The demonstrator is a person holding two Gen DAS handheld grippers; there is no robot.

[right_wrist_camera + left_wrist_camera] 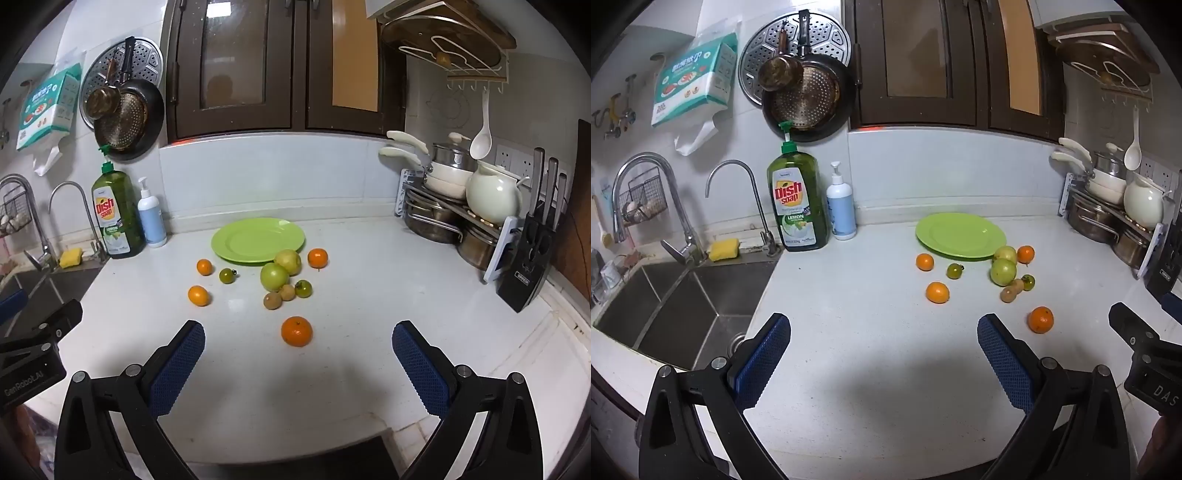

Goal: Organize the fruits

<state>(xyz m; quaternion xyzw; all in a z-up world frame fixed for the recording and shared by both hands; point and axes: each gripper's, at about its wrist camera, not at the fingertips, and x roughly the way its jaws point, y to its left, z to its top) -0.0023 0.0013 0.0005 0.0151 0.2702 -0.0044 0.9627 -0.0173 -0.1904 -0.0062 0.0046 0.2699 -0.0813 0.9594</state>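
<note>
A green plate (960, 236) (258, 240) lies empty at the back of the white counter. In front of it lie loose fruits: several oranges, the nearest one (1040, 319) (297, 331), two green apples (1003, 271) (274, 277), two small green tomatoes (955, 271) (227, 275) and two brown kiwis (1008, 294) (272, 300). My left gripper (882, 336) is open and empty above the counter, well short of the fruit. My right gripper (298, 345) is open and empty, with the nearest orange just ahead between its fingers.
A sink (676, 306) with taps is at the left. A dish soap bottle (798, 199) and a white pump bottle (841, 206) stand at the back left. A pot rack (454, 206) and a knife block (528, 258) stand at the right.
</note>
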